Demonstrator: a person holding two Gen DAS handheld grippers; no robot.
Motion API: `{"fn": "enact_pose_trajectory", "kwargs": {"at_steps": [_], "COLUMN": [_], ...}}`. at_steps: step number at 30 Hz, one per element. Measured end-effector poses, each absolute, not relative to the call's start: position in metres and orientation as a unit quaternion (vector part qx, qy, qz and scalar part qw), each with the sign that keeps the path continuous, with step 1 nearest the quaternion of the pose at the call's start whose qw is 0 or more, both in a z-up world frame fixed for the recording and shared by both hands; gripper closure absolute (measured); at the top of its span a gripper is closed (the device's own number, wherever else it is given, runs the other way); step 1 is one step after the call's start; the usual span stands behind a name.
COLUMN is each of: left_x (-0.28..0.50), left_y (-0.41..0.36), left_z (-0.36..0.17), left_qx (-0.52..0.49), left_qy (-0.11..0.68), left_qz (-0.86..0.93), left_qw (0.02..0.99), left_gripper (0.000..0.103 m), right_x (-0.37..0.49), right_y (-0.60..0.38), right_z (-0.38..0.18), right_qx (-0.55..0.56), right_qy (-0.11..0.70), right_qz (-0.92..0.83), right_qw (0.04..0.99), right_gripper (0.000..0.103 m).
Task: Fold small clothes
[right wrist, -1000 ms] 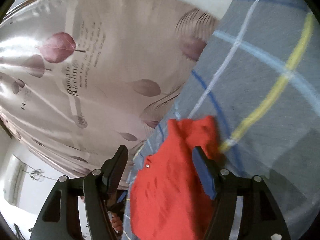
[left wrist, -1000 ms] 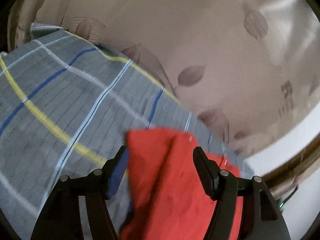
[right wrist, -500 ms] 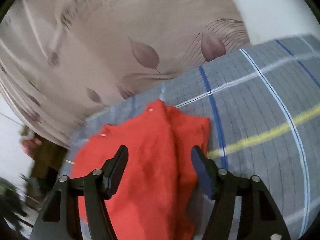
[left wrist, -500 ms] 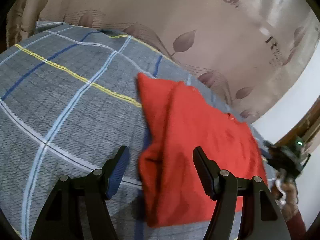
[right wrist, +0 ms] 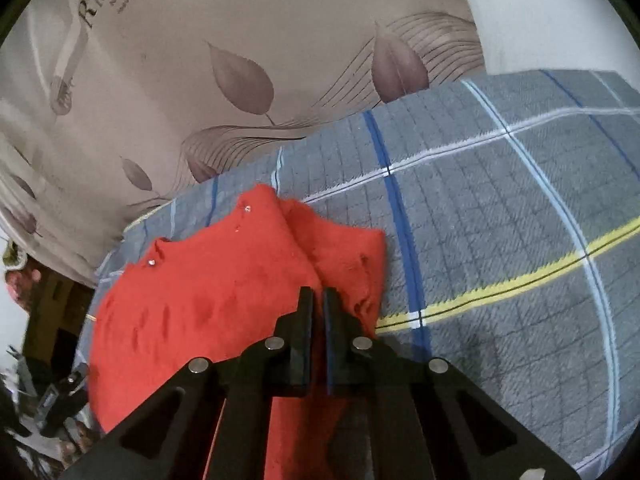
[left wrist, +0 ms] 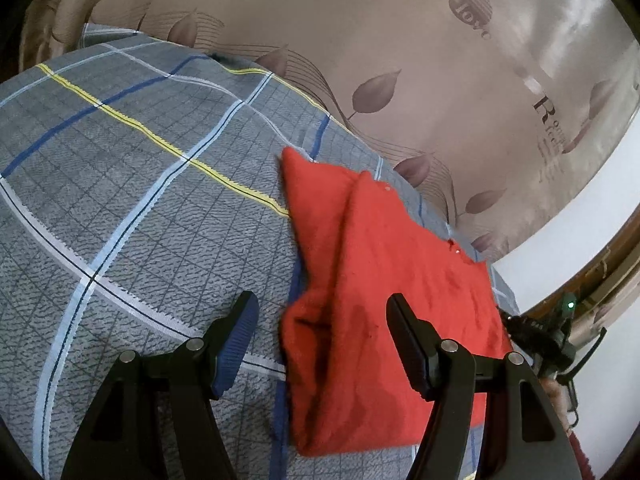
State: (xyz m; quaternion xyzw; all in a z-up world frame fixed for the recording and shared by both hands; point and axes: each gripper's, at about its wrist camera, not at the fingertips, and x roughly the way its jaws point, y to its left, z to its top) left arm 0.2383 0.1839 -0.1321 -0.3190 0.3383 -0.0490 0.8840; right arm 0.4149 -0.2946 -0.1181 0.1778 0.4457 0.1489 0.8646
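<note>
A red garment (left wrist: 384, 296) lies folded on the grey plaid bedspread (left wrist: 132, 216), with a fold ridge running along its length. My left gripper (left wrist: 320, 320) hovers open over the garment's near left edge. Its left finger is above the bedspread and its right finger above the red cloth, with nothing pinched. In the right wrist view the garment (right wrist: 208, 292) shows small snaps along its far edge. My right gripper (right wrist: 318, 296) has its jaws together at the fold ridge. Red cloth shows in the thin gap, and the cloth puckers beside the right finger.
A beige curtain with leaf prints and lettering (left wrist: 440, 80) hangs just behind the bed's far edge. A white wall (right wrist: 552, 12) shows beyond it. Furniture and dark clutter (right wrist: 48, 392) sit off the bed's left end. Bare bedspread (right wrist: 520, 280) stretches right of the garment.
The right gripper's jaws went from wide open to closed on the garment's ridge, and its view rolled level. The left gripper drew back and lowered, staying open; the garment now lies flat.
</note>
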Motion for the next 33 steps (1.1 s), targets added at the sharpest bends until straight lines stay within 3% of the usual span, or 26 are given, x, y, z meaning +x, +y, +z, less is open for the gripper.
{"fn": "enact_pose_trajectory", "kwargs": {"at_steps": [10, 13, 16, 22, 27, 29, 31, 33], "left_x": [0.249, 0.271, 0.303, 0.343, 0.354, 0.355, 0.358, 0.358], "left_y": [0.177, 0.181, 0.187, 0.204, 0.200, 0.196, 0.190, 0.187], "left_z": [-0.125, -0.123, -0.128, -0.129, -0.129, -0.128, -0.128, -0.129], "left_qx": [-0.295, -0.314, -0.328, -0.337, -0.313, -0.299, -0.277, -0.256], "left_qy": [0.358, 0.390, 0.437, 0.452, 0.435, 0.426, 0.422, 0.427], "left_qz": [-0.066, -0.103, -0.132, -0.185, -0.218, -0.225, -0.221, -0.201], "left_qw": [0.883, 0.859, 0.827, 0.805, 0.816, 0.824, 0.835, 0.844], "left_gripper": [0.035, 0.035, 0.035, 0.035, 0.035, 0.036, 0.043, 0.073], "right_x": [0.369, 0.347, 0.333, 0.326, 0.325, 0.324, 0.324, 0.324], "right_y": [-0.310, -0.298, -0.288, -0.287, -0.295, -0.296, -0.295, -0.294], "right_z": [-0.083, -0.076, -0.082, -0.101, -0.104, -0.104, -0.105, -0.105], "right_qx": [0.216, 0.192, 0.164, 0.187, 0.213, 0.215, 0.213, 0.207], "right_qy": [0.358, 0.352, 0.357, 0.372, 0.366, 0.365, 0.367, 0.370], "right_qz": [0.165, 0.184, 0.187, 0.200, 0.198, 0.194, 0.192, 0.188], "right_qw": [0.893, 0.897, 0.901, 0.887, 0.884, 0.885, 0.885, 0.886], "right_gripper": [0.092, 0.090, 0.080, 0.074, 0.042, 0.040, 0.039, 0.037]}}
